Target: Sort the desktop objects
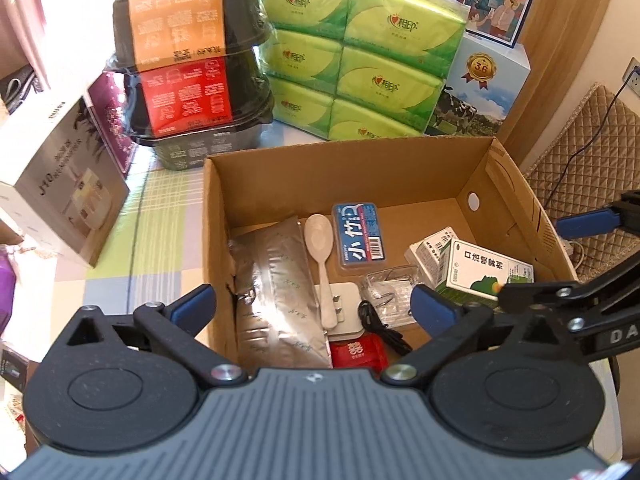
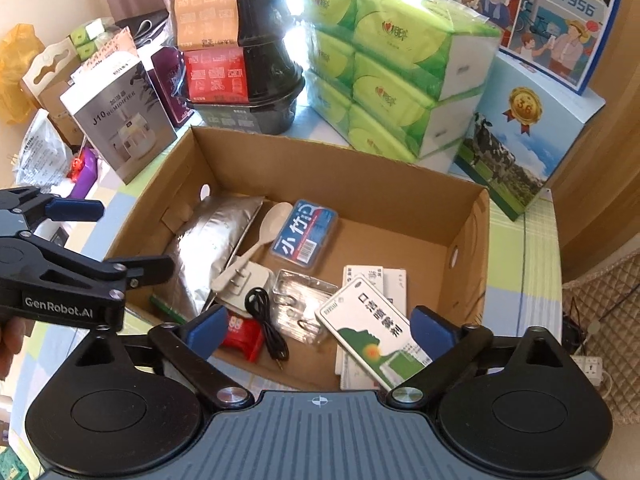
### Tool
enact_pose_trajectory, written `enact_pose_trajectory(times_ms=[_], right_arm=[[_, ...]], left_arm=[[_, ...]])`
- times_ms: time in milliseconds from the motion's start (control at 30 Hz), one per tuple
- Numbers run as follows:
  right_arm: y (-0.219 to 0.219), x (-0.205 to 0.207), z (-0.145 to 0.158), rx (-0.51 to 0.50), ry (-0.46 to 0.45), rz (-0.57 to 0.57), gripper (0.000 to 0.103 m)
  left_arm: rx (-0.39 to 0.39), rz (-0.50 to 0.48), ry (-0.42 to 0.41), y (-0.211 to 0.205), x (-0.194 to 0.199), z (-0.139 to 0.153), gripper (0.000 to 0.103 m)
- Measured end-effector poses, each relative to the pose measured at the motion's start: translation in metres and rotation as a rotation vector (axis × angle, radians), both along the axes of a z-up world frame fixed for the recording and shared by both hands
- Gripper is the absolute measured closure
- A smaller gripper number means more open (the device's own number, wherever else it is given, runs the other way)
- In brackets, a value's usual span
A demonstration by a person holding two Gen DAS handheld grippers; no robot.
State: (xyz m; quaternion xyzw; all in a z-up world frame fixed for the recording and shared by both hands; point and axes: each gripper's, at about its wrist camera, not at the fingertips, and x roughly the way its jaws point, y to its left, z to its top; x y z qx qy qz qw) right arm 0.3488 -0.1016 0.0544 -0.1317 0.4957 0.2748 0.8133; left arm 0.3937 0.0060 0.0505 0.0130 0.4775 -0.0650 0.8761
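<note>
An open cardboard box (image 1: 404, 168) (image 2: 320, 168) holds a silver foil pouch (image 1: 276, 292) (image 2: 208, 248), a white spoon (image 1: 320, 252) (image 2: 264, 228), a blue case (image 1: 360, 236) (image 2: 306, 236), a white plug (image 1: 348, 312) (image 2: 250, 280), a black cable (image 2: 268, 320), a clear clip box (image 1: 390, 290) (image 2: 300, 300), a red packet (image 1: 358, 354) (image 2: 242, 330) and a green-and-white medicine box (image 1: 484, 276) (image 2: 372, 340). My left gripper (image 1: 314, 304) (image 2: 116, 240) hangs open over the box's near edge. My right gripper (image 2: 320, 328) (image 1: 556, 260) is open too, with the medicine box lying just below its fingers.
Behind the box stand stacked black food bowls (image 1: 188, 68) (image 2: 236, 60), green tissue packs (image 1: 360, 60) (image 2: 392, 80) and a milk carton case (image 1: 480, 88) (image 2: 520, 140). A humidifier box (image 1: 60, 184) (image 2: 120, 120) stands left. A quilted chair (image 1: 592, 176) and a power strip (image 2: 588, 364) lie right.
</note>
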Motion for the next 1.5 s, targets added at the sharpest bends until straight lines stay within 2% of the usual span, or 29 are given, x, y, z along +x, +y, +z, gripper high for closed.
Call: enact_pose_trajectory(times_ms=[100,600,833,1167,1333,1500], right_arm=[[-0.004,-0.006,0.005,-0.002,-0.007,-0.007,0.002],[-0.032,-0.05,0.032,0.024,-0.003,-0.041,0.002],[-0.046,-0.085,0.048,0.051,-0.021,-0.041,0.002],[-0.066,-0.143,0.059,0.051,-0.09,-0.043,0.002],[-0.079,-0.171,0.06,0.089,-0.079,-0.065,0.002],[-0.09,-0.198,0.059,0.083,-0.094,-0.073,0.002]], left_arm=[[0.017,0.008,-0.006,0.0,-0.006,0.006,0.002],[-0.003,0.07,-0.043,-0.006,-0.053,0.036,0.001],[-0.021,0.1,-0.032,-0.013,-0.096,0.042,0.001],[0.004,0.146,-0.121,-0.021,-0.159,0.069,0.001],[-0.015,0.176,-0.13,-0.021,-0.189,0.073,0.001],[-0.013,0.169,-0.143,-0.027,-0.221,0.073,0.001]])
